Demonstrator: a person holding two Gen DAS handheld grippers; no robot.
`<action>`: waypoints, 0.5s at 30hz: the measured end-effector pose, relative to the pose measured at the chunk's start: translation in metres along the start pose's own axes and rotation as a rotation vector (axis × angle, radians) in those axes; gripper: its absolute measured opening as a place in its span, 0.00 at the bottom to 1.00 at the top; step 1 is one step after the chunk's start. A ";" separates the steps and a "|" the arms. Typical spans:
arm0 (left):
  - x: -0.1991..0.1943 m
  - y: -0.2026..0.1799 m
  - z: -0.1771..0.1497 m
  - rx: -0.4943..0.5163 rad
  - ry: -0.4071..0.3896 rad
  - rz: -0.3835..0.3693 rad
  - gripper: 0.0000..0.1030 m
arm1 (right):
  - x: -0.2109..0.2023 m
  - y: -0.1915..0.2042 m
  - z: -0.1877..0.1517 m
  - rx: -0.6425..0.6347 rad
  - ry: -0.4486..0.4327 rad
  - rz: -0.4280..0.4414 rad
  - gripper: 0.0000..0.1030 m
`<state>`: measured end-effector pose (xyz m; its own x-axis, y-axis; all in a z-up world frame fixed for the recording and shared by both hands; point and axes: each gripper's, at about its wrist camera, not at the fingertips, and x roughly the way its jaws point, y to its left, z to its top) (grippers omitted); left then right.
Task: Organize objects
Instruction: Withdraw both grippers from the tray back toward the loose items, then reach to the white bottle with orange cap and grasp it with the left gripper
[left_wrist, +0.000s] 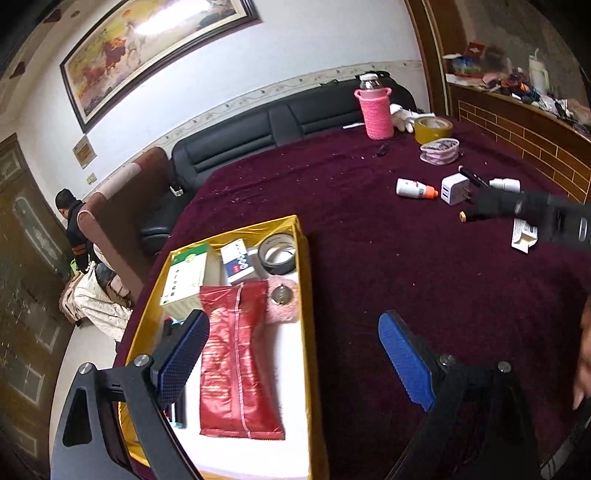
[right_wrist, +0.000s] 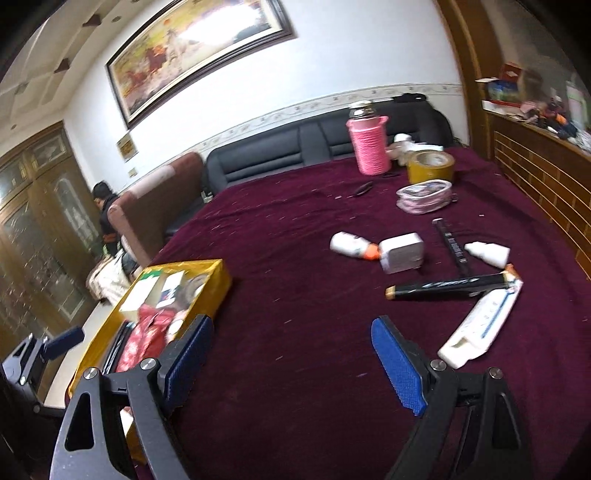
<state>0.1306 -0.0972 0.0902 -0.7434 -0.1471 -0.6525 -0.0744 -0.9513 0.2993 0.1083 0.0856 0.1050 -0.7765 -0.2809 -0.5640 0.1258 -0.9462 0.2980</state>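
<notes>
A yellow box on the maroon table holds a red packet, a green-and-white carton, a blue-and-white carton and a black tape roll. My left gripper is open and empty over the box's near right side. My right gripper is open and empty above bare cloth; the box is at its left. Ahead of it lie a black tube, a white long box, a white charger, a glue bottle and a small white bottle.
A pink knitted bottle, a yellow tape roll and a pink pouch stand at the table's far side. A black sofa runs behind the table. A wooden counter with clutter is at the right. A person sits far left.
</notes>
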 end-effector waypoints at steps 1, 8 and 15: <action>0.003 -0.003 0.002 0.006 0.007 -0.004 0.90 | 0.000 -0.006 0.003 0.008 -0.003 -0.010 0.88; 0.024 -0.021 0.014 0.041 0.043 -0.032 0.90 | 0.006 -0.054 0.027 0.072 -0.030 -0.082 0.88; 0.044 -0.040 0.027 0.085 0.072 -0.057 0.90 | 0.019 -0.086 0.052 0.101 -0.063 -0.130 0.88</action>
<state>0.0826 -0.0578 0.0683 -0.6871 -0.1157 -0.7172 -0.1734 -0.9326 0.3166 0.0509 0.1696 0.1084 -0.8200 -0.1432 -0.5542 -0.0387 -0.9521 0.3034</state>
